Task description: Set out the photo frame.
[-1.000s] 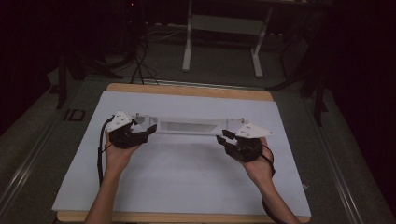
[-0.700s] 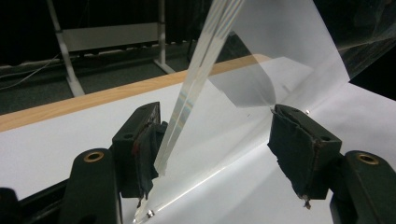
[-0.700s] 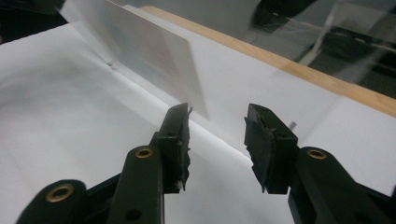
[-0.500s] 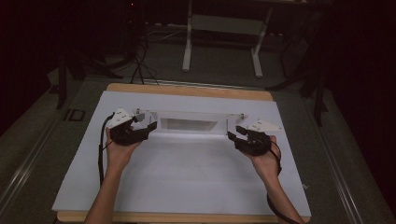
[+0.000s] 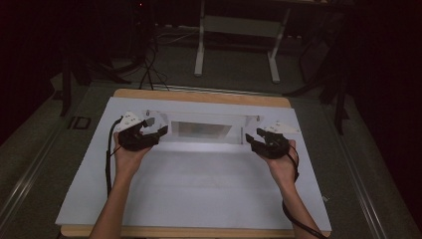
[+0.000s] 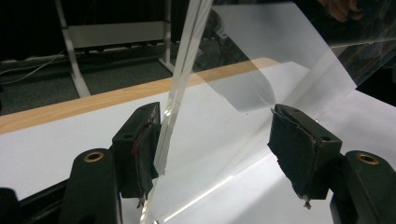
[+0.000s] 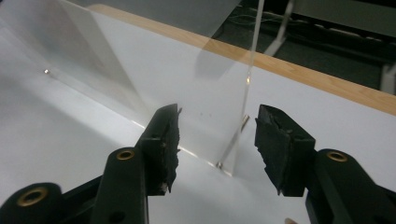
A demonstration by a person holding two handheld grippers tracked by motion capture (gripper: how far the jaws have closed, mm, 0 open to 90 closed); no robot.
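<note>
A white table [image 5: 199,199] carried a clear plastic sheet [image 5: 206,130], standing folded near the far edge between both hands. Left gripper [image 5: 149,134] and right gripper [image 5: 260,139] were both open, jaws straddling the sheet's ends without clamping. The unheld sheet would likely flop or slide if nudged.

A white-legged stand [image 5: 238,37] and cables [image 5: 149,69] occupy the dark floor [image 5: 30,164].

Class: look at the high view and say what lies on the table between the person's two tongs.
A clear plastic sheet spans the stretch between the left tongs and the right tongs, standing on the white table cover.
</note>
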